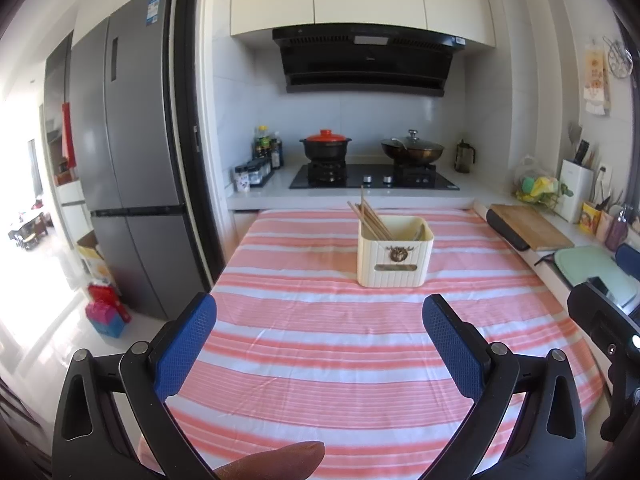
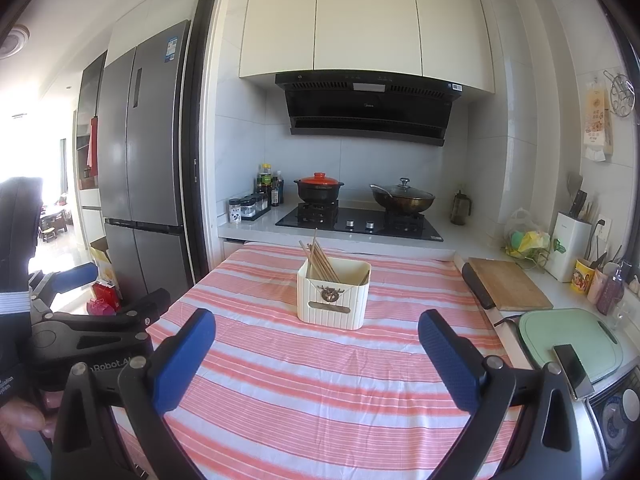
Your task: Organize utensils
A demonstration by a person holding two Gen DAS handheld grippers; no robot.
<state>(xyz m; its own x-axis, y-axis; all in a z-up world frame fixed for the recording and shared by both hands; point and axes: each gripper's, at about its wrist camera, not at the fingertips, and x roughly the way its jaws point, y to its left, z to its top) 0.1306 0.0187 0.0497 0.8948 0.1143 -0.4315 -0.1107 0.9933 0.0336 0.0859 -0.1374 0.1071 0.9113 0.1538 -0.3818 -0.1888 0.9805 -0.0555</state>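
Observation:
A cream ribbed utensil holder [image 1: 394, 258] stands on the pink-and-white striped tablecloth [image 1: 320, 344], toward the far side. Several wooden chopsticks [image 1: 370, 218] lean in its left compartment; a metal utensil handle shows in its right one. It also shows in the right wrist view [image 2: 334, 296] with the chopsticks [image 2: 318, 262]. My left gripper [image 1: 319, 308] is open and empty, well short of the holder. My right gripper [image 2: 317, 322] is open and empty, also short of it. The left gripper shows at the left edge of the right wrist view [image 2: 96, 320].
Behind the table runs a counter with a gas hob [image 2: 360, 222], a red-lidded pot [image 2: 319, 188] and a lidded wok [image 2: 403, 198]. A wooden board [image 2: 508, 284], a green board [image 2: 572, 340] and a phone [image 2: 572, 368] lie on the right. A fridge [image 2: 148, 160] stands left.

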